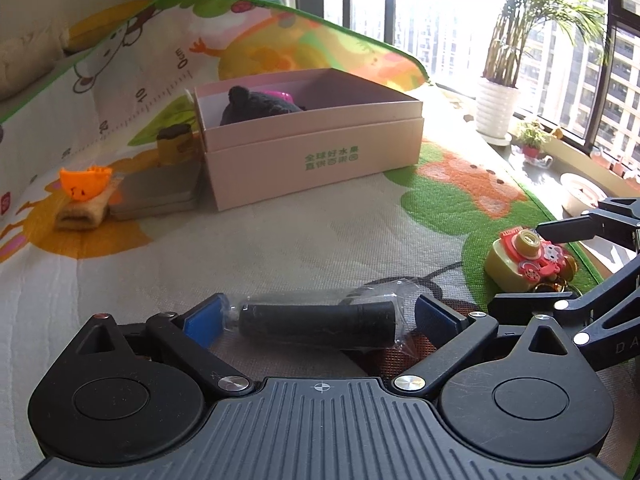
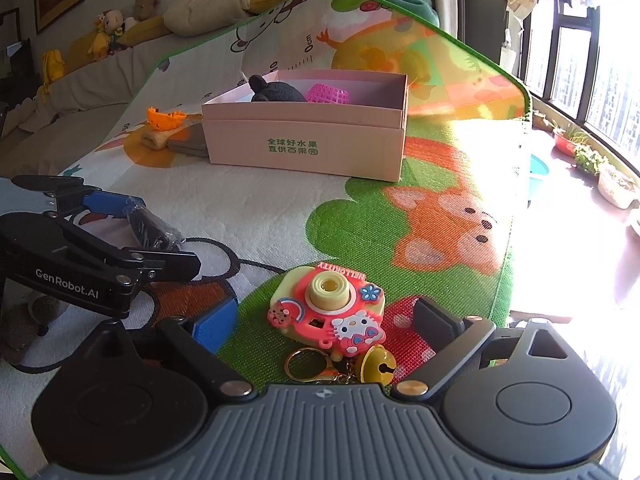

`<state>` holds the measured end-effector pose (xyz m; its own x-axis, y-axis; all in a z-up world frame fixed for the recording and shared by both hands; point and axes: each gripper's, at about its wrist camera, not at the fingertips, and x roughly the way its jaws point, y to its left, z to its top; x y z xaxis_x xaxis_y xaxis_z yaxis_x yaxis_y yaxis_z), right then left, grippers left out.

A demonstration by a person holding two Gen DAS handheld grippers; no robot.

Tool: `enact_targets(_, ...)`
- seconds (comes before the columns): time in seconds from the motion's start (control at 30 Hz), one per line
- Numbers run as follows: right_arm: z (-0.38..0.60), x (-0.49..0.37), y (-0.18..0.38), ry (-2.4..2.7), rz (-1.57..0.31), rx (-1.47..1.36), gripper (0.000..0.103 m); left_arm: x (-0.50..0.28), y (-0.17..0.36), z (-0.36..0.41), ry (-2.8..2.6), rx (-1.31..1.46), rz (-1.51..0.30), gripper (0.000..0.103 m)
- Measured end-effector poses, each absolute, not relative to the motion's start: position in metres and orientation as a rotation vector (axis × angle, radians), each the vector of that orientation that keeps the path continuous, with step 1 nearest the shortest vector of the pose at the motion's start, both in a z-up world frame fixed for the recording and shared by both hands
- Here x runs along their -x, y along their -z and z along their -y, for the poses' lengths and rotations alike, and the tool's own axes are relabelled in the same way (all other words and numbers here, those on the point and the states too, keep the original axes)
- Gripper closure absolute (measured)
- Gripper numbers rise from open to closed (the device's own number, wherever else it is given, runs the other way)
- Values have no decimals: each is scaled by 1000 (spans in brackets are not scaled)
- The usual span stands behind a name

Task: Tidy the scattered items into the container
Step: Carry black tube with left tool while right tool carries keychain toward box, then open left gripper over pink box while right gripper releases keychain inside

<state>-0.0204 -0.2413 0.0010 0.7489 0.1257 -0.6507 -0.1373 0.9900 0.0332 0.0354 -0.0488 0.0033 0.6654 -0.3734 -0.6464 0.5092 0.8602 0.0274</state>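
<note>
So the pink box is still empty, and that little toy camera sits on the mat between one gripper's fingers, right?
Not quite: the pink box is not empty. The right wrist view shows a dark plush toy and a pink mesh basket already inside it. The rest holds: the toy camera sits on the mat between the right gripper fingers.

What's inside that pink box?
In the pink box a dark plush toy and a pink mesh basket show above the rim. The front wall covers their lower parts and the floor of the box, so anything else there stays unseen.
</note>
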Motion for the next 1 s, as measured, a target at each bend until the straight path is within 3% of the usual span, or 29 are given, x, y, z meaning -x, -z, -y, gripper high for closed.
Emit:
enact_targets(0.3, 240, 20, -3, -113, -711, 30, 8, -12, -9, 41, 496, -204, -684, 12)
enact_targets(0.53, 229, 15, -13, -141, -758, 76, 45, 2, -17, 29, 485, -187, -658, 12)
enact_targets(0.77, 250, 8, -52, -163, -764, 70, 45, -15, -43, 31, 465, -178, -625, 12)
enact_targets(1.0, 285, -49, -143, -198, -643, -62, 45, -72, -108, 68, 522, -238, -446, 12)
